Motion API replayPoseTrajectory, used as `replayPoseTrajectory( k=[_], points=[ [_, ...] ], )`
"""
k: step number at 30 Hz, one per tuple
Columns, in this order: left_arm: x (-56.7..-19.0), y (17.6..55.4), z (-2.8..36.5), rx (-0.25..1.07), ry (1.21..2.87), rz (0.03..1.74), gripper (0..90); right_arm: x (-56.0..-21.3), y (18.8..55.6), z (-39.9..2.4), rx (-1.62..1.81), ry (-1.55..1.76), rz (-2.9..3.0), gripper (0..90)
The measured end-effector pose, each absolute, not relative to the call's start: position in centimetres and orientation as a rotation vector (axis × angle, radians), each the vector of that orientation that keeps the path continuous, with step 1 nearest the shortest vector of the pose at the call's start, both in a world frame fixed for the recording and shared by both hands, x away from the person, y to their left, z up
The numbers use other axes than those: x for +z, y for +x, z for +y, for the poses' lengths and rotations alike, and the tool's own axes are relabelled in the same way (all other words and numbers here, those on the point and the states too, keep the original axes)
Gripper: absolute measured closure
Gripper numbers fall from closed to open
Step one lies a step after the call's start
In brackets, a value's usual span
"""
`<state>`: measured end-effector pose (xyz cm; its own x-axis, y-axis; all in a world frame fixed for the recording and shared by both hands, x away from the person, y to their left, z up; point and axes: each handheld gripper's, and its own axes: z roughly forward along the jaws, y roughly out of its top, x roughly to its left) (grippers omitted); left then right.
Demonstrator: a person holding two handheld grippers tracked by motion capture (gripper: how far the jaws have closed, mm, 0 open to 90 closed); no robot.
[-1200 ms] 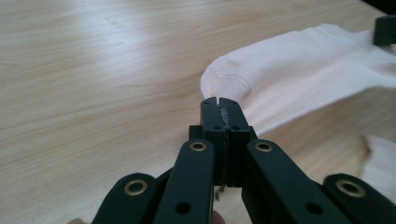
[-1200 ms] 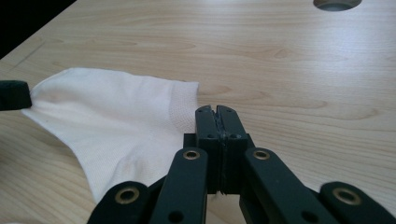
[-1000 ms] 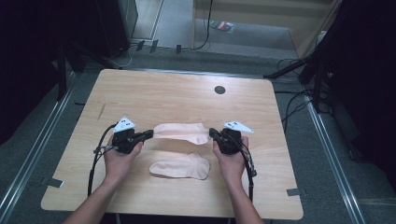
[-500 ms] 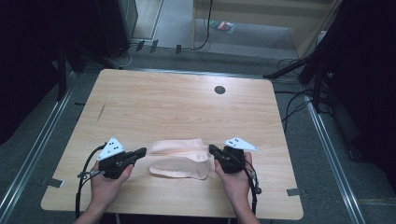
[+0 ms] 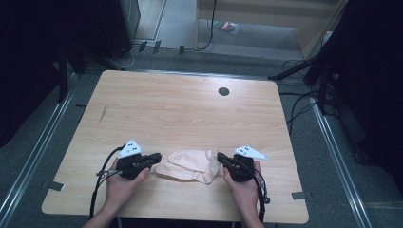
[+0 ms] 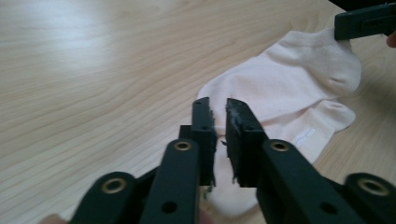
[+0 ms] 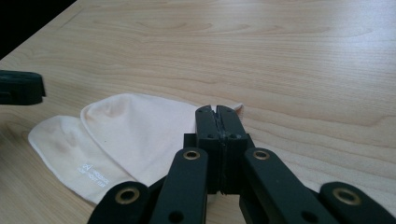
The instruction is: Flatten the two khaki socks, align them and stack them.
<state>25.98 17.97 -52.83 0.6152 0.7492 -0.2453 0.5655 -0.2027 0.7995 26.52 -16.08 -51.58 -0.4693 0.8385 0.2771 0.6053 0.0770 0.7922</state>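
Two pale pink socks lie one over the other near the table's front edge. In the left gripper view the upper sock covers most of the lower sock. My left gripper is at the pile's left end. Its jaws have just been opening and stand a narrow gap apart, with no cloth pressed between the pads. My right gripper is at the right end, shut on the upper sock's edge. The lower sock shows small white lettering.
The wooden table has a black round hole at the back right. Its front edge runs just behind my hands. Cables and metal rails lie on the floor around the table.
Both grippers carried the far sock toward the front edge and laid it over the near sock. The left jaws have parted slightly.
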Motion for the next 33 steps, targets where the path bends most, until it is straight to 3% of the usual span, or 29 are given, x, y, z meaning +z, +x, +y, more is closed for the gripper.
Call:
replayPoseTrajectory(
  k=[8,11,15,21,33],
  points=[
    [-53.8,27.7,15.5,0.204,1.947,1.077,55.9,-51.9,26.6,-16.3,1.347,1.468,2.106,90.0],
    [-53.8,28.3,14.6,0.214,1.975,1.070,55.1,-51.9,26.6,-16.1,1.347,1.469,2.113,90.0],
    [-53.6,29.1,13.4,0.240,2.049,1.050,60.8,-51.9,26.6,-16.0,1.357,1.467,2.114,89.9],
    [-53.8,29.5,13.2,0.232,2.103,1.053,88.4,-51.9,26.5,-16.1,1.371,1.467,2.110,89.9],
    [-51.1,27.2,16.3,0.304,1.959,0.994,90.0,-50.9,26.2,-16.4,1.421,1.449,2.066,89.9]
  ],
)
